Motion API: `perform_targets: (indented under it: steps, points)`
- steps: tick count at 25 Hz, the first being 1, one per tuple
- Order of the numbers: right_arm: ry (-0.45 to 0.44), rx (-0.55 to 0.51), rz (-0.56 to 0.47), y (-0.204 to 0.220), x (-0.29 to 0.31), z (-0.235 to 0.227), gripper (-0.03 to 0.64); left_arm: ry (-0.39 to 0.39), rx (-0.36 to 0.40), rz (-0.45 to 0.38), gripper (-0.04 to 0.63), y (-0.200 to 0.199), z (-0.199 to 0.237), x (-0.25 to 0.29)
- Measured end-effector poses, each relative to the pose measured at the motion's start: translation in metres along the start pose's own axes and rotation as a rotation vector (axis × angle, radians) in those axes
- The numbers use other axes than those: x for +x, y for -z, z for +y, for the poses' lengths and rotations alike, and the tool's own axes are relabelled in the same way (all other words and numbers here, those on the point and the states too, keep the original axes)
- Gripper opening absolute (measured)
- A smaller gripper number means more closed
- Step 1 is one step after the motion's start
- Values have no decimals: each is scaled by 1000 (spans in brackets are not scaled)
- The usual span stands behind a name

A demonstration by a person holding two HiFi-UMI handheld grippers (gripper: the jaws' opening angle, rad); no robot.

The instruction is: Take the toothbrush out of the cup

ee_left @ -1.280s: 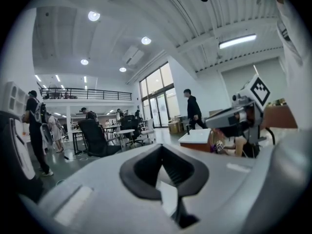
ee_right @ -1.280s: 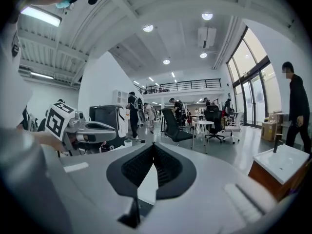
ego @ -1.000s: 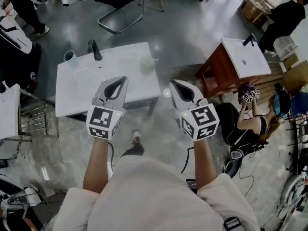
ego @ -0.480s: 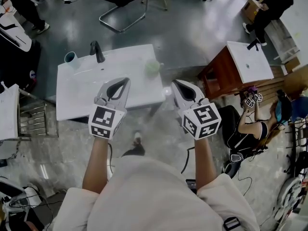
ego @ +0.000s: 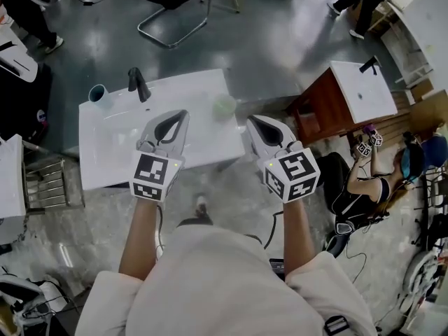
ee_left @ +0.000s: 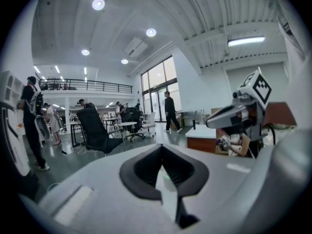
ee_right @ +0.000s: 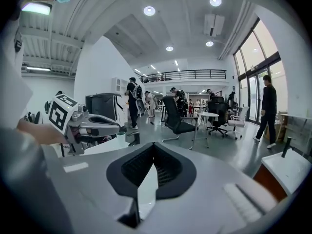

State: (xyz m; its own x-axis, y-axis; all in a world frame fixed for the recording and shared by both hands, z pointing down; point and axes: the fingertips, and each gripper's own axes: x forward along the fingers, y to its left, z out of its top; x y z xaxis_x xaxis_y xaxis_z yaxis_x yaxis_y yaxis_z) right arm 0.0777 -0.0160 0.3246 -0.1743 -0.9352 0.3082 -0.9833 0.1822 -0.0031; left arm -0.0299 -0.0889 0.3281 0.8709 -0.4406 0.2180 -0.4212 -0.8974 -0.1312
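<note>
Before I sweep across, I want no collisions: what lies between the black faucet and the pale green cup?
Nothing: in the head view the white countertop is bare between the black faucet and the pale green cup.

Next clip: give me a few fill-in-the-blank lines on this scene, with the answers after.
The left gripper and right gripper both have their jaws ___.
The faucet on the counter is coloured ___.
In the head view, the green cup stands near the counter's ___ end.
Missing words: shut; black; right.
</note>
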Motion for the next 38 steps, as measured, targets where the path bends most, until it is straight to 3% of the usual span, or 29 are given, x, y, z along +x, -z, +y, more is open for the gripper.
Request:
perform_targets:
  steps: [4,11,17,23,30,38]
  points:
    - [10,15,32,0,19,-5,6,19,-31,15,0,6,14,11]
    - [1,-12,74,7,38,-12,6,19,-15,25,0,18,23,26]
    - [-44,-23,110,15,66,-25,6,37,-29,46,0,30,28,47]
    - [-110,-67,149,27,100,-44,8,-20,-24,97,2,44,37,72]
    - [-209,-63,218,42,131,-71,10,-89,-106,164,2,62,46,100]
    - [-360,-111,299,66,162,-71,58,-156,-166,218,3,75,52,117]
